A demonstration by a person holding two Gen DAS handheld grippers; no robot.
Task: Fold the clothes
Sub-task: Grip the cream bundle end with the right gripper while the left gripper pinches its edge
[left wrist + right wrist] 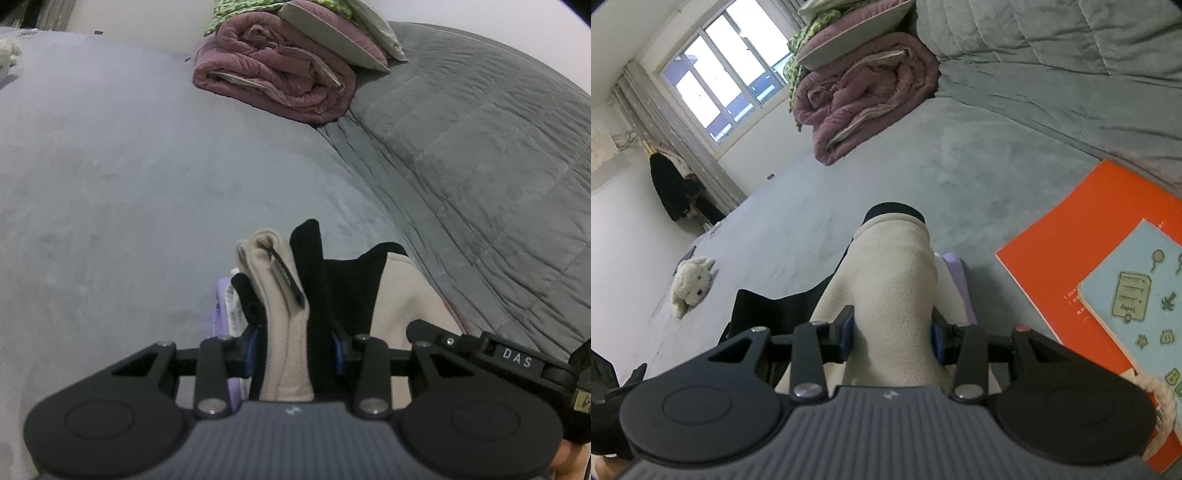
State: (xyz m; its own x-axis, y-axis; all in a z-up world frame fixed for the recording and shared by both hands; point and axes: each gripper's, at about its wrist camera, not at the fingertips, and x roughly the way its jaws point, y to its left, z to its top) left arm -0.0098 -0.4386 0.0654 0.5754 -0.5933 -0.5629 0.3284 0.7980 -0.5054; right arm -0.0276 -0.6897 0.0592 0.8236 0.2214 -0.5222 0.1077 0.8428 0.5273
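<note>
While both grippers are clamped on the cream-and-black fleece garment (284,325), it hangs bunched above the grey bed (110,184), held up off it. The left gripper (293,354) pinches a zip edge and black trim; the right gripper (894,339) pinches a cream cuffed section. Judgement: keep the two held points level and the cloth taut, so that any crease falls straight. Only the right view shows the orange book (1071,258), toy dog (690,286) and window (720,74); only the left shows the zip pull (286,277).
</note>
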